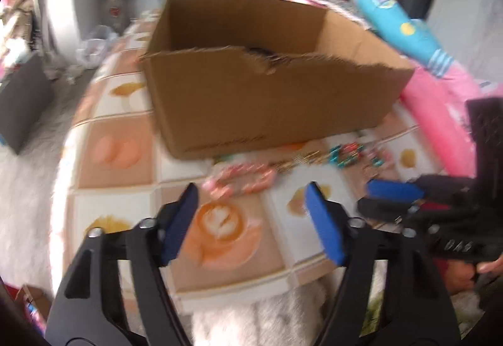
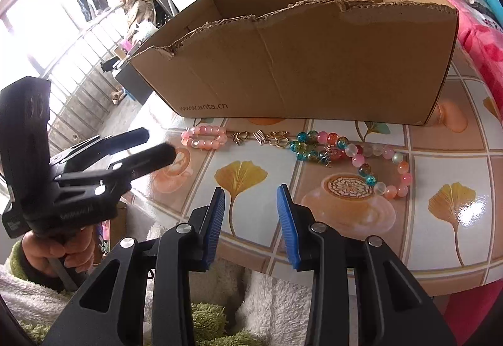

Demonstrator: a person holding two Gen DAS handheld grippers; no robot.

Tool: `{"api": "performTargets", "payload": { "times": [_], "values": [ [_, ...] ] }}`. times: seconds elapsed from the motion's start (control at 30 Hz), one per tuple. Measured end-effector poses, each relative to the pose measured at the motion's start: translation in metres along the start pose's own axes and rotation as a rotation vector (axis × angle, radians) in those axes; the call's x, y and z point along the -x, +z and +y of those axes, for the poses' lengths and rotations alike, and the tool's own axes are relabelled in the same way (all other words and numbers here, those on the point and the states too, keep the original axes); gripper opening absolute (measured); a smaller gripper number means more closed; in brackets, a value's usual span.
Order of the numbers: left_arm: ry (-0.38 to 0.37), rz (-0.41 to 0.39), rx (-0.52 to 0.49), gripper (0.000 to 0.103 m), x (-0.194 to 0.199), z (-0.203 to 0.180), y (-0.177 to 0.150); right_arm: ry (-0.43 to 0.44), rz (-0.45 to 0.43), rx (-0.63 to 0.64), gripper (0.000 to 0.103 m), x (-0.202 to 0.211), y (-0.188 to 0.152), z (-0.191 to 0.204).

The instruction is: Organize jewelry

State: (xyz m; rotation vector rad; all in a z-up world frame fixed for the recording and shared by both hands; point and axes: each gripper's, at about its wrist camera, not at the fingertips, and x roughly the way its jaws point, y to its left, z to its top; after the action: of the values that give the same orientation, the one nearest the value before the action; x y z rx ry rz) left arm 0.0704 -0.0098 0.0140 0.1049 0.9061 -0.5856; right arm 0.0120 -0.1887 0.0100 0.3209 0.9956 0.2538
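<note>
Jewelry lies in a row on the tabletop in front of an open cardboard box (image 2: 298, 63) (image 1: 267, 101). It includes a pink bead bracelet (image 2: 217, 143) (image 1: 261, 181), small gold pieces (image 2: 273, 138), a multicolour bead bracelet (image 2: 314, 136) and a pastel bead bracelet (image 2: 389, 152). My left gripper (image 1: 251, 192) (image 2: 157, 143) hovers open just short of the pink bracelet, holding nothing. My right gripper (image 2: 251, 192) (image 1: 374, 198) is open over the table's near edge, short of the multicolour bracelet, with nothing between its blue pads. Something dark (image 1: 264, 52) shows inside the box.
The table (image 2: 440, 141) wears a glossy cloth printed with coffee cups and leaves. Pink bedding (image 1: 440, 113) and a turquoise roll (image 1: 399, 22) crowd the right side of the box. A hand (image 2: 63, 251) in a fluffy white sleeve holds the left gripper.
</note>
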Motion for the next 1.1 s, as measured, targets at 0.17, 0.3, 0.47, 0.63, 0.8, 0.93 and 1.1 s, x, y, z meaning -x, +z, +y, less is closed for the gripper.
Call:
{"api": "performTargets", "payload": {
  "times": [0.17, 0.3, 0.47, 0.63, 0.8, 0.93, 1.1],
  "values": [
    [-0.143, 0.069, -0.001, 0.054, -0.029, -0.008, 0.017, -0.004, 0.005, -0.02, 0.034, -0.003, 0.004, -0.006],
    [-0.158, 0.099, 0.039, 0.054, -0.042, -0.01, 0.011, -0.001, 0.01, -0.031, 0.034, -0.004, 0.007, -0.01],
    [-0.129, 0.122, 0.103, 0.054, -0.04, 0.011, 0.003, 0.011, 0.011, -0.025, 0.034, -0.001, 0.008, -0.012],
    [-0.068, 0.125, 0.119, 0.054, -0.035, 0.027, -0.004, 0.008, 0.009, -0.024, 0.034, 0.004, 0.008, -0.019],
    [-0.052, 0.068, 0.112, 0.054, -0.018, 0.028, 0.001, -0.016, -0.03, -0.037, 0.034, 0.015, 0.007, -0.026],
    [-0.09, 0.006, 0.034, 0.054, -0.009, 0.005, 0.01, -0.056, -0.066, -0.065, 0.034, 0.023, 0.008, -0.035],
    [-0.157, 0.022, -0.04, 0.054, -0.022, -0.028, 0.013, -0.146, -0.081, -0.072, 0.027, 0.029, 0.011, -0.051]
  ]
}}
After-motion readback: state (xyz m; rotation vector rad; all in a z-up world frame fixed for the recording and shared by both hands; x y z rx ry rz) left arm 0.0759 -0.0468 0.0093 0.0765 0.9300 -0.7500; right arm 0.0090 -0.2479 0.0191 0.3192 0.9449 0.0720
